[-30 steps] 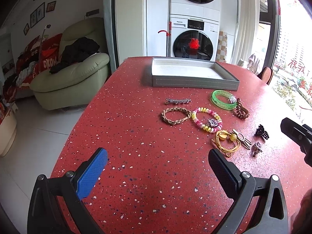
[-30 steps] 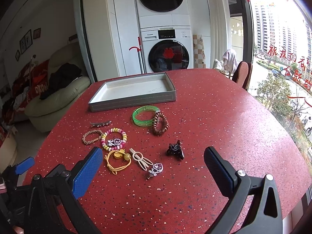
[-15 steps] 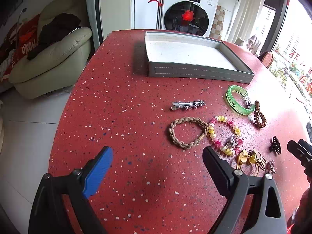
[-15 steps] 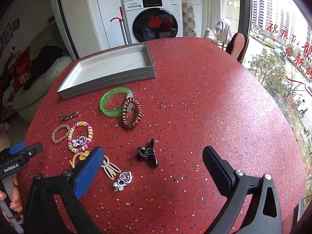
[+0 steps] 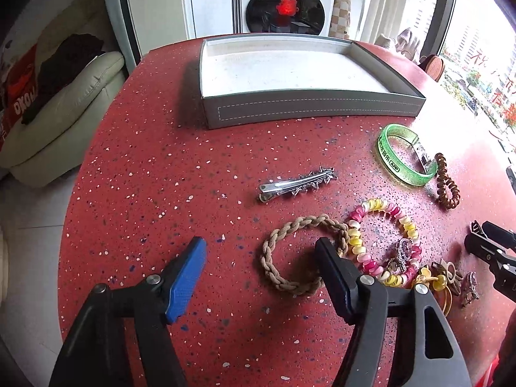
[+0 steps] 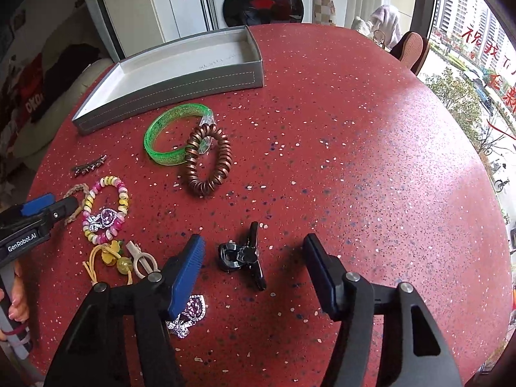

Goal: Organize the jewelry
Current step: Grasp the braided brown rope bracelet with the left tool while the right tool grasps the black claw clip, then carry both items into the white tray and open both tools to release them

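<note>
Since the earlier frames both tongs have dropped closer to the jewelry and tipped downward; the far washer has slid toward the top of each view and the jaws have narrowed.

Red speckled surface (image 5: pixel 145 167): carries everything. Grey tray (image 5: pixel 309 109) sits at the far side, empty as far as visible, well apart from the jewelry cluster.

Left tongs (image 5: pixel 259 259): jaws closing, moderately wide, nothing pressed. The black finger overlaps the right part of the braided rope bracelet (image 5: pixel 274 251); the blue finger stands left of the loop over bare surface.

Right tongs (image 6: pixel 253 259): jaws closing, medium gap, pads not yet on anything. The black claw clip (image 6: pixel 240 256) lies between them, nearer the blue finger.

Smaller items: green bangle (image 6: pixel 171 137) touching the copper coil hair tie (image 6: pixel 209 161); pink-yellow bead bracelet (image 5: pixel 383 238) touching the rope bracelet; silver barrette (image 5: pixel 296 183) alone, between tray and bracelets.

Risks (judgement): the left black finger sits close to the bead bracelet, so closing could snag both loops together. The soft rope loop may flatten and slip out. The claw clip is off-centre in the right tongs, so the blue pad would likely hit first and spin or push it.

Orientation: the claw clip's long axis runs roughly away from the camera, leaning slightly, its narrow tail pointing toward the tray side. The barrette's long axis runs left-right, right end tilted farther.
</note>
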Available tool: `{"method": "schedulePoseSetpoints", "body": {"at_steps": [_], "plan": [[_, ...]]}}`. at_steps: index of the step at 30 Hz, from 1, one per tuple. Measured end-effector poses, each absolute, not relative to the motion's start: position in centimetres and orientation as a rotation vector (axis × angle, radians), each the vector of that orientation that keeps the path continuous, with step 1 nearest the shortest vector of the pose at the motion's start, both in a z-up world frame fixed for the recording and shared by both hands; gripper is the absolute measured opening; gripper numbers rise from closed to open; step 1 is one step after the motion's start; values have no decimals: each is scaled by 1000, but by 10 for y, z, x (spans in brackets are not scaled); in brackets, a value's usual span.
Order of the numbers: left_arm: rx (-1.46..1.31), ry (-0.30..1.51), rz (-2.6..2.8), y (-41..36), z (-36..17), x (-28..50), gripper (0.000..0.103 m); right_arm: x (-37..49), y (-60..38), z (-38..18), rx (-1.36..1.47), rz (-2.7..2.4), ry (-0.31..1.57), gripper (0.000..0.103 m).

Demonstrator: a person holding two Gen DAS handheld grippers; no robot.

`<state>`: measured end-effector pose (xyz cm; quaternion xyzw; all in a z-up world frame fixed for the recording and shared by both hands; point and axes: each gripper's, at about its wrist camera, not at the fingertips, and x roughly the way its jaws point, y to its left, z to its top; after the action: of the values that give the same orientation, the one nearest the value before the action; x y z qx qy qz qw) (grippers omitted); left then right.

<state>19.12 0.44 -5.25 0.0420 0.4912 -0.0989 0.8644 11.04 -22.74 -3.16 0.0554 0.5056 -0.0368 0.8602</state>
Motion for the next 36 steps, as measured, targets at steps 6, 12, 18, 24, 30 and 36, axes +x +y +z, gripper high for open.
{"method": "schedulePoseSetpoints", "body": {"at_steps": [6,12,18,24,30,36], "plan": [[152,1001,-277,-11,-47,187,23,111,-217,-31,52,-94,1066,35],[84,1007,-338,-5,-42,185,23,108,-221,-25,87,-84,1050,25],[16,976,-379,6,-24,184,23,110,-226,-6,115,-53,1027,25],[-22,932,-406,13,2,189,23,122,-224,20,129,-16,985,25],[-63,890,-426,15,29,208,23,147,-222,43,167,35,952,25],[-58,852,-397,10,44,248,23,194,-218,64,178,87,923,25]]}}
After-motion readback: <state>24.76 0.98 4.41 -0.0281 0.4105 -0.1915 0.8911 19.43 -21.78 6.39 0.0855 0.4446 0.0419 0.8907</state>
